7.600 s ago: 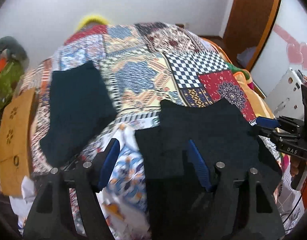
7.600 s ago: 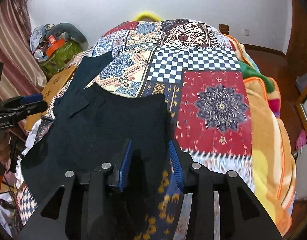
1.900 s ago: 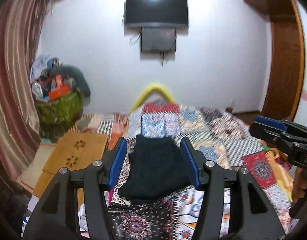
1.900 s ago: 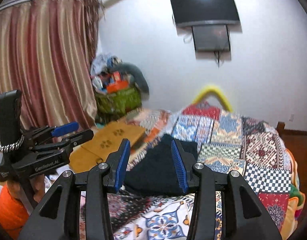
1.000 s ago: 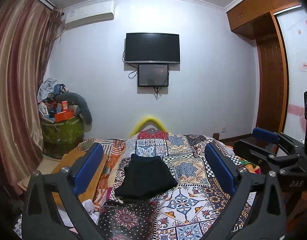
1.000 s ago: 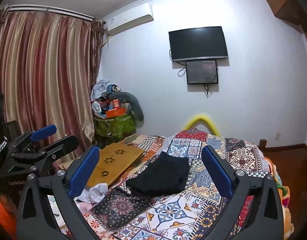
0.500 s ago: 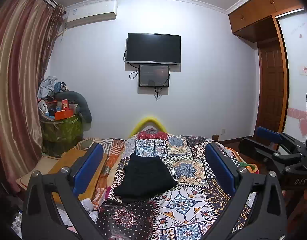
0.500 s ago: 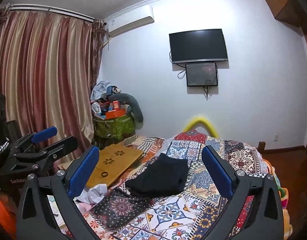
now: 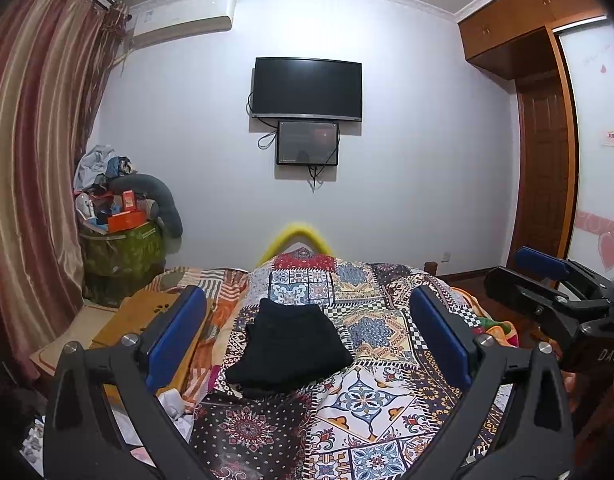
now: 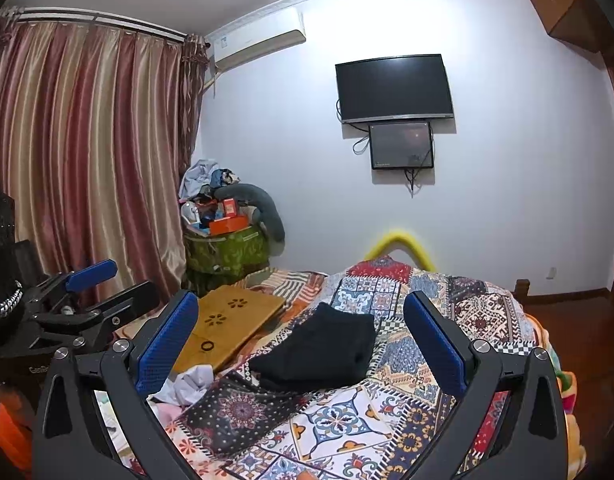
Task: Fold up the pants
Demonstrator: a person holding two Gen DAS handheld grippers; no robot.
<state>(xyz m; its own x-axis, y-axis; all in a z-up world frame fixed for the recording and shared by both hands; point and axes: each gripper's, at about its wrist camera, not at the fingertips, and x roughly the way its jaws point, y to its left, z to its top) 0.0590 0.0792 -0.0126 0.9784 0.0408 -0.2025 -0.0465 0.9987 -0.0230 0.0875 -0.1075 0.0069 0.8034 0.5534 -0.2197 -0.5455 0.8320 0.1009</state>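
Observation:
The black pants (image 9: 289, 346) lie folded in a compact stack on the patchwork bedspread (image 9: 371, 396), near its left side. They also show in the right wrist view (image 10: 321, 352). My left gripper (image 9: 307, 340) is open and empty, held back from the bed and well above it. My right gripper (image 10: 303, 340) is open and empty too, also pulled back. The right gripper shows at the right edge of the left wrist view (image 9: 555, 296). The left gripper shows at the left edge of the right wrist view (image 10: 87, 300).
A wooden lap table (image 10: 231, 324) lies left of the bed with crumpled white cloth (image 10: 191, 384) beside it. A green bin piled with clutter (image 10: 227, 252) stands by the curtain (image 10: 79, 168). A TV (image 9: 307, 88) hangs on the far wall. A wooden door (image 9: 543, 168) is at right.
Both grippers let go of the pants, drew back from the bed and rose, and their jaws opened wide. In the last half second almost nothing moved.

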